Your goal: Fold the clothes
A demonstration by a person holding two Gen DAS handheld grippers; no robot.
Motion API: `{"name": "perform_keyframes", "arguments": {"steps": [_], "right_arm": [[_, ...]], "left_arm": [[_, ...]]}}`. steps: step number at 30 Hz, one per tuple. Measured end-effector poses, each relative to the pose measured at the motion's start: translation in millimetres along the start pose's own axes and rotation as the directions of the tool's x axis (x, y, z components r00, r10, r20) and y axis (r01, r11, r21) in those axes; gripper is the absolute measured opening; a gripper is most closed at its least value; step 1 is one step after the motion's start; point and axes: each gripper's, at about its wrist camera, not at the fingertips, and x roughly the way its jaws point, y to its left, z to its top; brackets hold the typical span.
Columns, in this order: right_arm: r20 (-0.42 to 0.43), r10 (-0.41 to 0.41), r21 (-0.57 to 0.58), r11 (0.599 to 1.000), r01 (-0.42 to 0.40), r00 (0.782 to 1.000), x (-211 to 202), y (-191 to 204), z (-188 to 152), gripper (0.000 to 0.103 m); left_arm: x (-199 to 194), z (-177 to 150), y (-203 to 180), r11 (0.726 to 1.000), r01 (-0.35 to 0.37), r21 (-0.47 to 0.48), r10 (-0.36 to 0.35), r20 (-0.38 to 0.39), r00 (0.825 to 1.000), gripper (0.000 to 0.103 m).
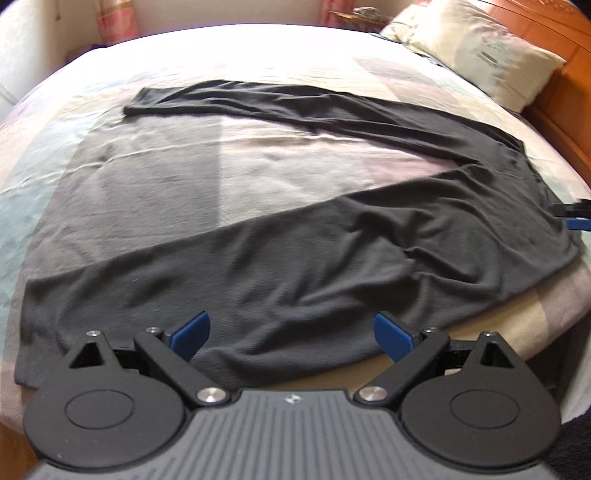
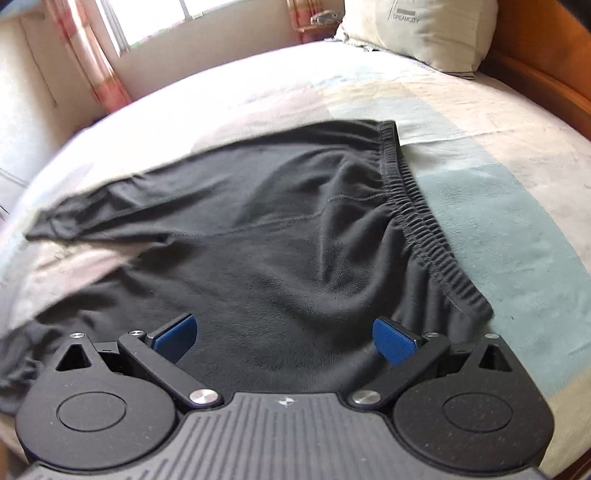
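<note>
left gripper (image 1: pixel 291 334) wide open, empty, over pants (image 1: pixel 258 266) leg | right gripper (image 2: pixel 284 338) wide open, empty, near waistband (image 2: pixel 417 206) | pants flat on bed (image 1: pixel 155 147)

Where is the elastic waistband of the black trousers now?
In the right wrist view, the waistband runs along the right edge of the black trousers, on the bed, below the pillow.

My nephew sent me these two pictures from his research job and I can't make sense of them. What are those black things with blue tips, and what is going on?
Each picture comes from a camera on a hand-held gripper, looking along its two blue fingers. One shows the left gripper, the other the right gripper. Both are open, holding nothing. Dark trousers lie spread on a bed, legs apart; the right view is near their elastic waistband. A pillow sits at the far end.
</note>
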Motion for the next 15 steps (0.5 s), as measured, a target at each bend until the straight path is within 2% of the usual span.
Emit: {"name": "perform_keyframes", "arguments": {"steps": [3, 7, 10, 15], "right_arm": [[-0.033, -0.03, 0.019, 0.999, 0.03, 0.999, 10.1, -2.6, -2.4, 0.103], [-0.023, -0.093, 0.035, 0.995, 0.094, 0.995, 2.8, -15.9, -9.8, 0.103], [-0.005, -0.07, 0.066, 0.995, 0.07, 0.998, -10.0, -22.6, -11.8, 0.103], [0.013, -0.042, -0.004, 0.999, 0.042, 0.999, -18.9, -10.3, -11.6, 0.103]], "left_arm": [[-3.7, 4.6, -12.3, 0.999, 0.024, 0.033, -0.025, 0.005, 1.0, 0.096], [-2.1, 14.5, -28.5, 0.997, 0.032, 0.067, -0.032, -0.002, 0.999, 0.096], [5.0, 24.5, -43.7, 0.994, 0.039, 0.099, -0.038, -0.014, 0.999, 0.096], [16.5, 38.3, -75.7, 0.982, 0.095, 0.161, -0.092, -0.029, 0.995, 0.096]]}}
